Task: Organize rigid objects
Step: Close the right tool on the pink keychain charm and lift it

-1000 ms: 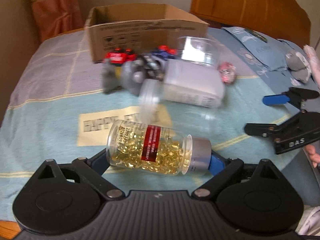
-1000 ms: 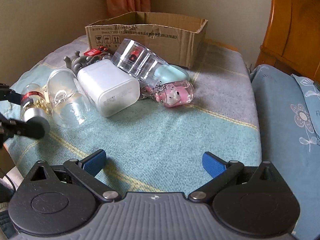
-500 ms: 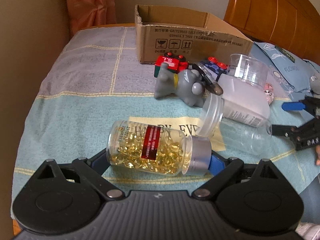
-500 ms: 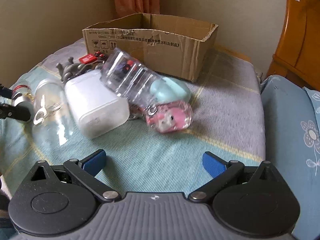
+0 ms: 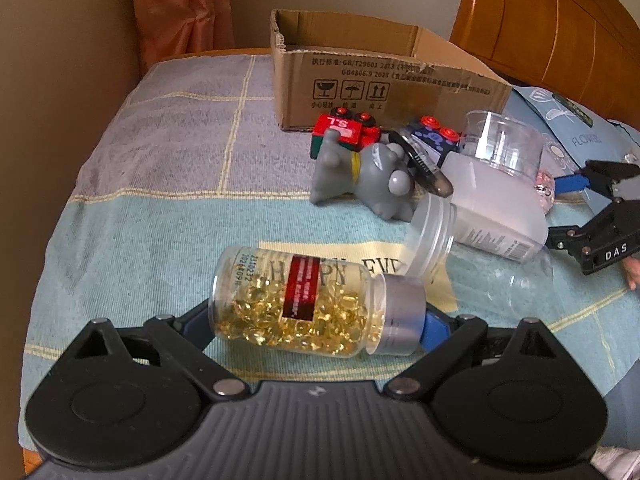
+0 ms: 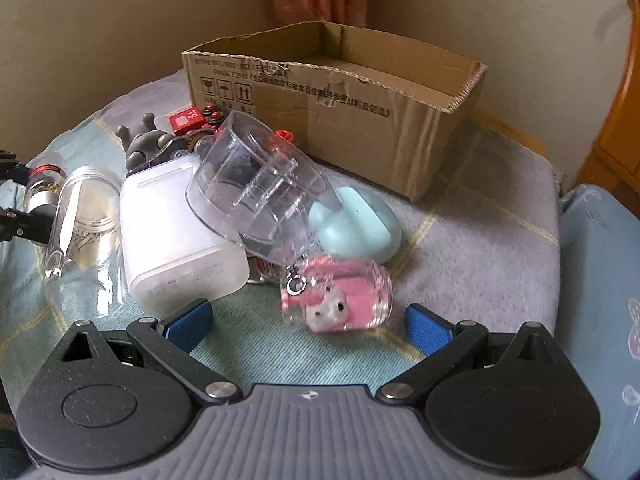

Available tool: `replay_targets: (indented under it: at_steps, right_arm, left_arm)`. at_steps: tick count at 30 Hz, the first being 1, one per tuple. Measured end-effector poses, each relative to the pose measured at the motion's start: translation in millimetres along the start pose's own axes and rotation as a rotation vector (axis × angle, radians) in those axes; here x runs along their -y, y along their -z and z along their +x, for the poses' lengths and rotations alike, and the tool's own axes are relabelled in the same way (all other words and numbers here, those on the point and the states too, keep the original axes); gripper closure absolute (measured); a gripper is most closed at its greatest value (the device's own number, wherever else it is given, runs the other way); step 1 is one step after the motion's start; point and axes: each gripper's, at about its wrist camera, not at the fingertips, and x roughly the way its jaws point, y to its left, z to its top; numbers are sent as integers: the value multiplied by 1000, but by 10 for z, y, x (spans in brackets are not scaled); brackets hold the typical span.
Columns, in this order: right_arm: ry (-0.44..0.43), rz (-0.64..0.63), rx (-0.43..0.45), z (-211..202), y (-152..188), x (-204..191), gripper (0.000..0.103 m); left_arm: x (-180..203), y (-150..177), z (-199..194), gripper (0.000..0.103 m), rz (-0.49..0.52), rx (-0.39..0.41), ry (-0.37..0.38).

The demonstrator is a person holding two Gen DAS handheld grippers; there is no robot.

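- Since a second ago, the left gripper [image 5: 316, 322] has swung leftward with its load, so the cardboard box [image 5: 360, 84] now sits at twelve o'clock in its view, sharper and nearer; the right gripper [image 6: 308, 320] has closed in on the pile, and the pink charm [image 6: 336, 294] now lies almost between its blue pads.
- Left wrist view: the jaws are closed part-way on a pill bottle [image 5: 316, 304], gripped end to end, one pad on its base at nine o'clock and one on its silver cap at three o'clock. The bottle lies sideways above the blue blanket [image 5: 160, 220], well short of the box.
- Beyond it, at one to two o'clock, lie a grey toy [image 5: 364, 176], a red toy car [image 5: 344, 130], a white bottle [image 5: 496, 208] and an empty clear jar [image 5: 480, 256].
- Handling, as a judgement: the pill bottle looks stiff, fairly light and smooth-walled, with loose capsules that would shift on tilting; the end-to-end hold suits it, since the round wall could roll between the pads.
- Right wrist view: the jaws stand wide open and hold nothing. The pink charm rests on the blanket at twelve o'clock, just ahead of the pads, near a clear cup [image 6: 256, 184] and a pale blue case [image 6: 356, 220].
- The charm looks hard, glossy and light; its flat ends seem the safest hold.
- The open box stands at twelve to one o'clock behind the pile, the likely destination.
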Motion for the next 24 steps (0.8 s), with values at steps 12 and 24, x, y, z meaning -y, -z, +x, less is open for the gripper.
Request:
replay_targets:
  at_steps: [12,24]
  right_arm:
    - [-19,-101,-9,14,-103,55,14]
    - [-23,-67,-11,-62,-97,86,47]
  left_arm:
    - [4,-7,22,7,2,4,-9]
    - [-15,-4,17,8,1,9,-6]
